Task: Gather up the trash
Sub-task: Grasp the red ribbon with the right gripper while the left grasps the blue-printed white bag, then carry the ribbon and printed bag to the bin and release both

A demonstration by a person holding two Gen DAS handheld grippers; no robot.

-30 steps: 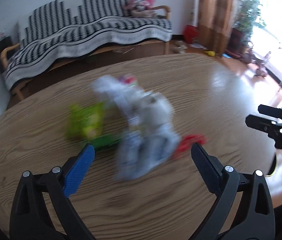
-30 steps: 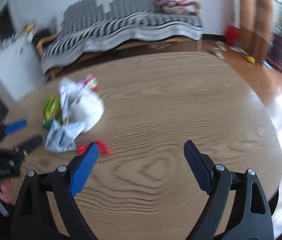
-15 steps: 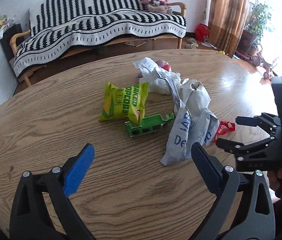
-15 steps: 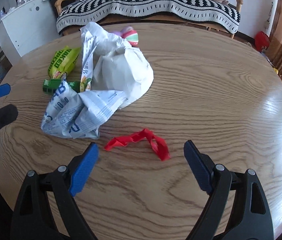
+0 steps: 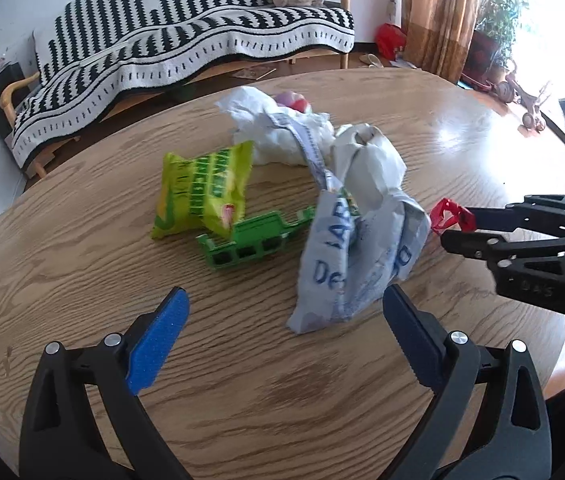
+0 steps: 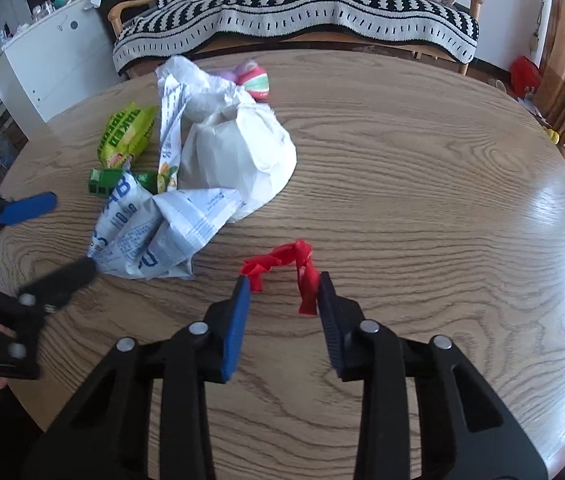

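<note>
MOVED: right gripper (image 6: 282,284) down, jaws just closing around red wrapper scrap (image 6: 282,258) | GRIP: not yet pinched | PLACE: near table (image 6: 422,168) edge, right of crumpled white bag (image 6: 238,156) | LEFT: left gripper (image 5: 282,312) wide open, empty.

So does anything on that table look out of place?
Yes: among the crumpled wrappers lie a green plastic toy piece and a striped ball behind the white bag, which look like playthings, not trash.

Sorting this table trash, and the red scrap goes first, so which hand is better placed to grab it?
Right. The right gripper already brackets the red scrap, its jaws just closing on it. The left gripper hangs open by the crumpled white bag.
</note>
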